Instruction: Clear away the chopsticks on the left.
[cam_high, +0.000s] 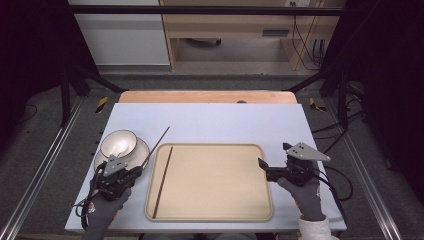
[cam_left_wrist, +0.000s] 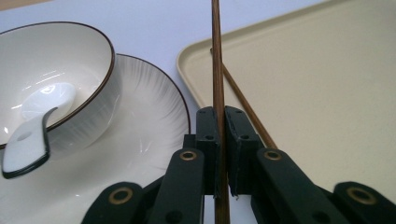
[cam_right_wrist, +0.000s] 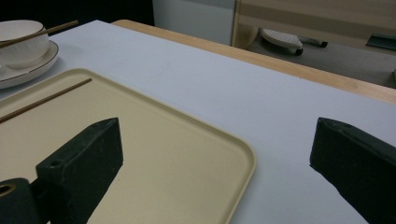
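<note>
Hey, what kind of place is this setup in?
Probably a lab or recording workspace set up for a table-setting exercise: a covered table inside a dark metal frame, with a tray, bowl, and handheld left gripper clamping a chopstick.

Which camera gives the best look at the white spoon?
The left gripper view: the white spoon lies close and sharp in the bowl, handle over its rim. In the high view the bowl is small and the spoon is hard to make out; the right gripper view catches just the bowl's side.

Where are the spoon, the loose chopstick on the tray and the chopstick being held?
spoon (cam_left_wrist: 28, 135), left gripper view, on its white handle.
loose chopstick (cam_high: 163, 181), high view, mid-shaft on the tray.
held chopstick (cam_left_wrist: 216, 60), left gripper view, shaft above the jaws.
</note>
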